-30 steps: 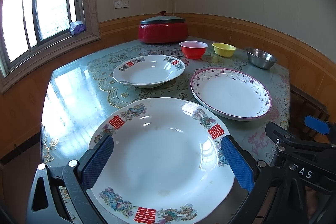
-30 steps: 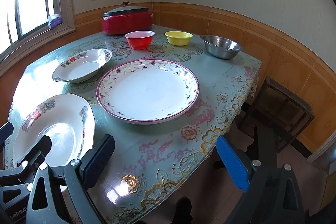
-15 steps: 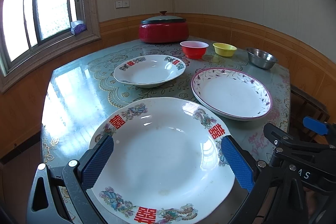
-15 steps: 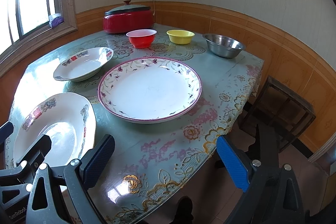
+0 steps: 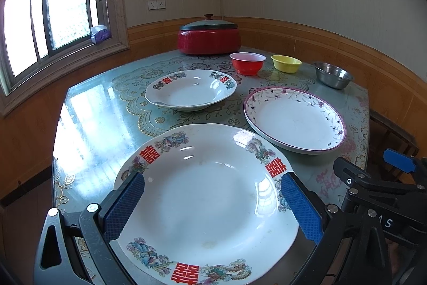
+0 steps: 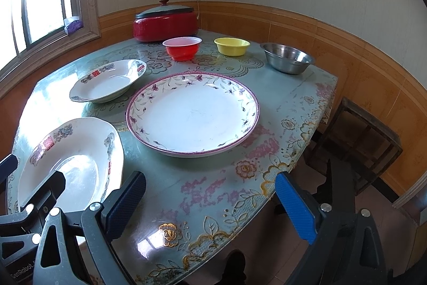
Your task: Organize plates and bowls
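Note:
A large white plate with red characters (image 5: 208, 194) lies at the table's near edge, and my left gripper (image 5: 212, 205) hovers open over it, a blue pad at each side of its rim. The same plate (image 6: 80, 151) shows at lower left in the right wrist view. Beyond it sit a smaller deep plate (image 5: 190, 90) with the same pattern and a purple-rimmed floral plate (image 5: 295, 119). A red bowl (image 5: 247, 63), a yellow bowl (image 5: 286, 63) and a steel bowl (image 5: 333, 74) line the far side. My right gripper (image 6: 210, 205) is open with nothing in it above the table's front right edge.
A red lidded pot (image 5: 209, 36) stands at the far end of the patterned glass-topped table (image 5: 88, 108). A wooden stool (image 6: 355, 130) sits off the table's right side. A window and a sill with a tissue box (image 5: 98, 34) are on the left.
Almost nothing: both grippers stay open and nearly still, and the right wrist view has drifted only slightly.

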`<control>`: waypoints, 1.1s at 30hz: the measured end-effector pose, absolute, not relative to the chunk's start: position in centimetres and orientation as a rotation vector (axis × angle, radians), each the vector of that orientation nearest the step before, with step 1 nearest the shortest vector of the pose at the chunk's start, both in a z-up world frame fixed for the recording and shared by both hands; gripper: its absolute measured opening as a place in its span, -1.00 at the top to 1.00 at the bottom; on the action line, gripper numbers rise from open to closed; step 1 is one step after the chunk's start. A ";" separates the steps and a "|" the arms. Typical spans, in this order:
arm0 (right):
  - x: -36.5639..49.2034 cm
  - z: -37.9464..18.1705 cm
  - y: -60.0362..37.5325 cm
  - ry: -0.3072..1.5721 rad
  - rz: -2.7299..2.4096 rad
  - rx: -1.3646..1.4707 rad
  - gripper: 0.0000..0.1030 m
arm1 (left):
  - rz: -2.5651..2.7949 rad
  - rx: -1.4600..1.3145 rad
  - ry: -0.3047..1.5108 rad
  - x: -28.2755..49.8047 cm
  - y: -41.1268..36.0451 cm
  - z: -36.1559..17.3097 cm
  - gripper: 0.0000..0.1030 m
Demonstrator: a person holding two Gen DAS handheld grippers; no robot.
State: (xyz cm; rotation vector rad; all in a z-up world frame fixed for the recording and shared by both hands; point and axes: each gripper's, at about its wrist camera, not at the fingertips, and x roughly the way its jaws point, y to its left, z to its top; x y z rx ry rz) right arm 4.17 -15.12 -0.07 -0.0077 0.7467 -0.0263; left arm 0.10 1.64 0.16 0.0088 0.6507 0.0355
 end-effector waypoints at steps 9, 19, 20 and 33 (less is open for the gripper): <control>4.4 -0.1 -15.3 0.750 -0.022 -0.005 -0.93 | 0.037 0.006 0.654 0.2 1.7 0.1 -1.00; 4.6 -0.3 -15.6 0.758 -0.017 0.009 -0.93 | 0.040 0.005 0.660 0.2 1.7 0.1 -1.00; 4.6 -0.3 -15.7 0.760 -0.016 0.010 -0.93 | 0.041 0.005 0.662 0.3 1.7 0.1 -1.00; 6.3 -1.7 -19.5 0.836 0.070 0.152 -0.93 | -0.115 -0.128 0.709 1.0 1.8 0.2 -1.00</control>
